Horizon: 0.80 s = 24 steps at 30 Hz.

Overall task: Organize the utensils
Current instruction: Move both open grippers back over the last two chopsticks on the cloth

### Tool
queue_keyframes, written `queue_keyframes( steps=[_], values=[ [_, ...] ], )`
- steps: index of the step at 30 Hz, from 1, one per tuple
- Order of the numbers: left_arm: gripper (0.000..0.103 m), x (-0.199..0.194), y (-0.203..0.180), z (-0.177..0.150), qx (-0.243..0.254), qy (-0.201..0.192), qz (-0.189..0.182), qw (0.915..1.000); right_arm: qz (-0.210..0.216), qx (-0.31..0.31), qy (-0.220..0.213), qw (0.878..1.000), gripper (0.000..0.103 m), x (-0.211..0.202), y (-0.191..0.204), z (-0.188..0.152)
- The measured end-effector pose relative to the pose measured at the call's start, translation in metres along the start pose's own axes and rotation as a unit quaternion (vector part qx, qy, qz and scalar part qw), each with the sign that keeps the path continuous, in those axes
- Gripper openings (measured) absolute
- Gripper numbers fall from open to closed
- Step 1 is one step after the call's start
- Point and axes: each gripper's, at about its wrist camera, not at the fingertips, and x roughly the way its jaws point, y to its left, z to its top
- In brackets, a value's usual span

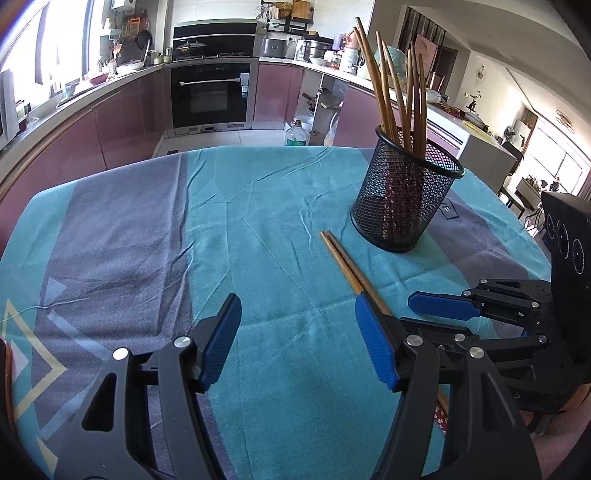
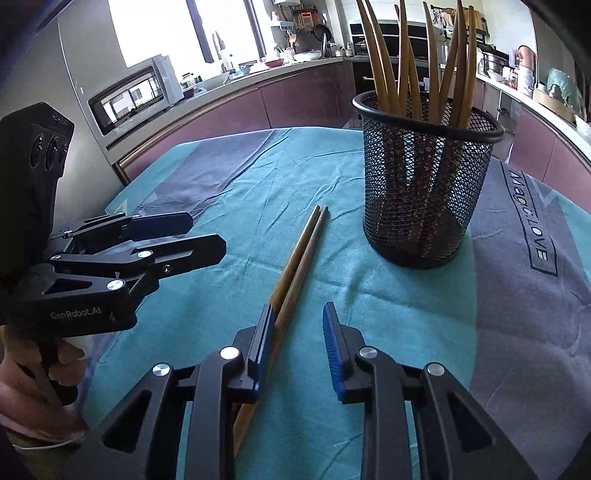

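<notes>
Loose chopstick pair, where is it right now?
The loose chopstick pair lies flat on the teal tablecloth, just left of the mesh holder in the right wrist view; its near end runs between the right gripper fingers, against the left pad.

Kitchen setting. A teal and grey-purple tablecloth (image 1: 258, 221) is spread over the table. Mauve cabinets (image 1: 122, 125) are run beneath a curved countertop. A built-in black oven (image 1: 210, 94) is set between them. Strong daylight is admitted through windows (image 2: 155, 26).

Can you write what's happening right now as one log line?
left gripper: open, empty | right gripper: open around chopsticks on cloth | mesh cup: upright, holds chopsticks
</notes>
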Motion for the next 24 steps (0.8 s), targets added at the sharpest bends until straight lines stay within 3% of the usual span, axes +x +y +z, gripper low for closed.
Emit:
queue_keyframes(
  steps=[7, 19, 24],
  values=[
    [0.064, 0.008, -0.009, -0.002, 0.012, 0.008, -0.008, 0.9999, -0.012, 0.004, 0.003, 1.000, 0.024, -0.001, -0.003, -0.001],
    [0.064, 0.036, -0.038, -0.008, 0.050, 0.044, -0.028, 0.9974, 0.003, 0.032, 0.002, 0.999, 0.024, -0.007, -0.024, -0.004],
    [0.060, 0.041, -0.046, -0.009, 0.064, 0.051, -0.017, 0.9965, 0.006, 0.036, 0.000, 0.999, 0.023, -0.008, -0.026, -0.005]
  ],
)
